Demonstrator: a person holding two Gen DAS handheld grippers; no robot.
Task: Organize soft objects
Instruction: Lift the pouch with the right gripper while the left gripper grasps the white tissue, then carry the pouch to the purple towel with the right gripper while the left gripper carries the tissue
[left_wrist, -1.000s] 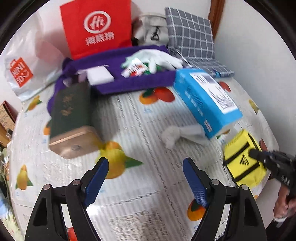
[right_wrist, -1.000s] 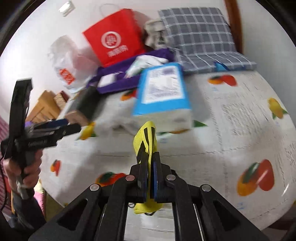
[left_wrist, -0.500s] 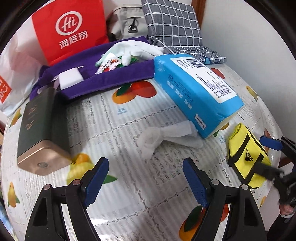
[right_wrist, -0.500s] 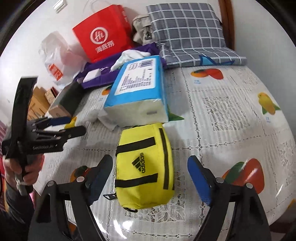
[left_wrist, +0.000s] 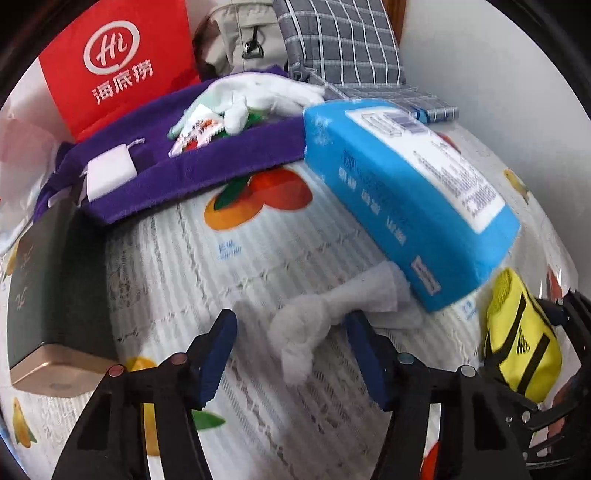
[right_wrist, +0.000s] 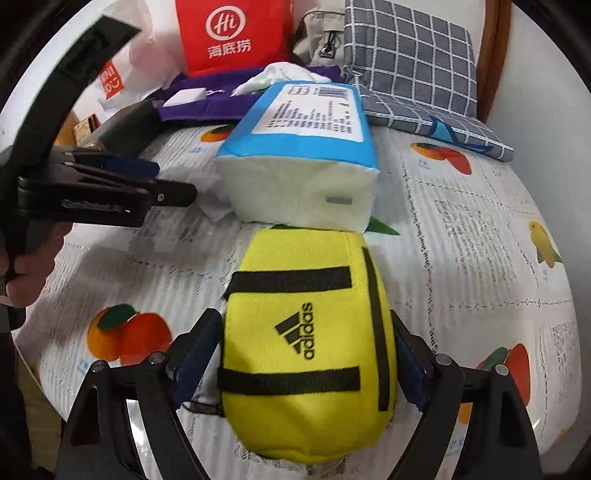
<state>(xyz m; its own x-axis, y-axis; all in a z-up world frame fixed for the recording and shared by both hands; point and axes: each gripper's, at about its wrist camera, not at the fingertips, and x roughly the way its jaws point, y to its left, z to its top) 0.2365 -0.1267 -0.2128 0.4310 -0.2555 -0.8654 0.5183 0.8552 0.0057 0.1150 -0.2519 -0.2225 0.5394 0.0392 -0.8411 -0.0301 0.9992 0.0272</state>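
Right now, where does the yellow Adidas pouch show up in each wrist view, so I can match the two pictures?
Left wrist view: yellow Adidas pouch sits at the far right edge, just below the blue tissue pack.
Right wrist view: the pouch fills the lower centre, between the open right claw fingers.
Shared landmark: the blue tissue pack, directly behind the pouch.

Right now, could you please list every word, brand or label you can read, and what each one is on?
"Hi" and "海底捞": red paper bag.
"adidas" with three-stripe logo: yellow pouch.
"MINI SO", partly seen: white plastic bag.
Barcode and printed label on the blue tissue pack: too blurred to read.
Gold characters on the dark green box: illegible.
Lettering on the left gripper's body: blurred.
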